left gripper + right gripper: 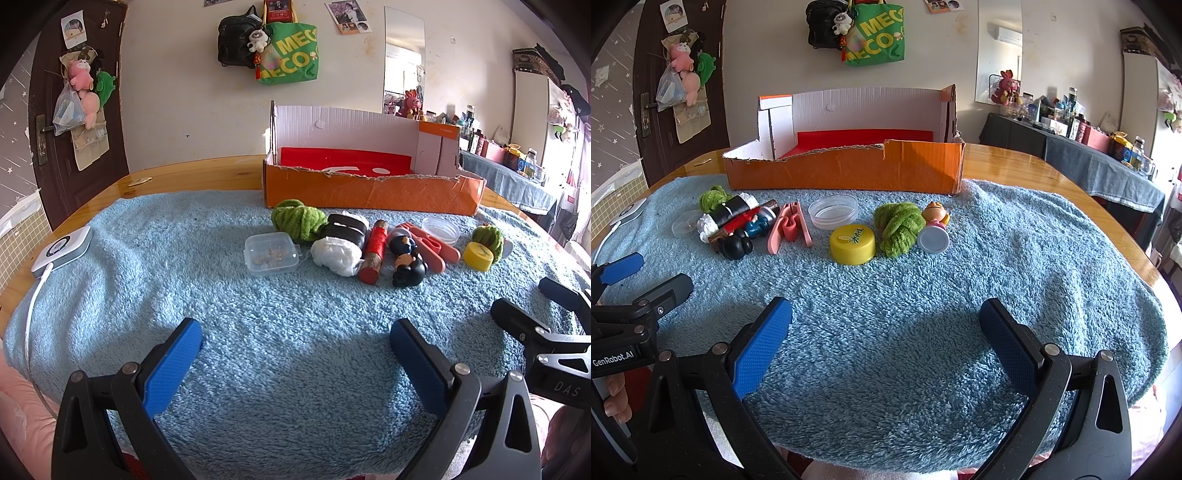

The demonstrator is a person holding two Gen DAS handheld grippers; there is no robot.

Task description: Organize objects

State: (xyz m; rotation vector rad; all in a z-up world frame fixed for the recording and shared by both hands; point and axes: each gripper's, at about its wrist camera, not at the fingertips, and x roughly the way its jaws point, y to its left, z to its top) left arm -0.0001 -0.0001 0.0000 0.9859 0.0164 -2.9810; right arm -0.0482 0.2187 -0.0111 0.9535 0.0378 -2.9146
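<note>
Right wrist | green yarn balls (pixel 897 228): 2 | figurines (pixel 936 216): maybe 3 | box (pixel 846 173): 1

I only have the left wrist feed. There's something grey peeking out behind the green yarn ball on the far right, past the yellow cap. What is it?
Observer: A small figurine with an orange head, lying on its side; the grey part is its round base, facing the camera.
Operator: Is it touching the yarn?
Observer: Yes, it lies right against that yarn ball, on the side away from the yellow cap.
Operator: Is my right gripper open?
Observer: Yes, the right gripper is wide open over bare towel, holding nothing.
Operator: Anything in the box on that side?
Observer: The box shows only its red floor there; the front wall hides the rest.
</note>
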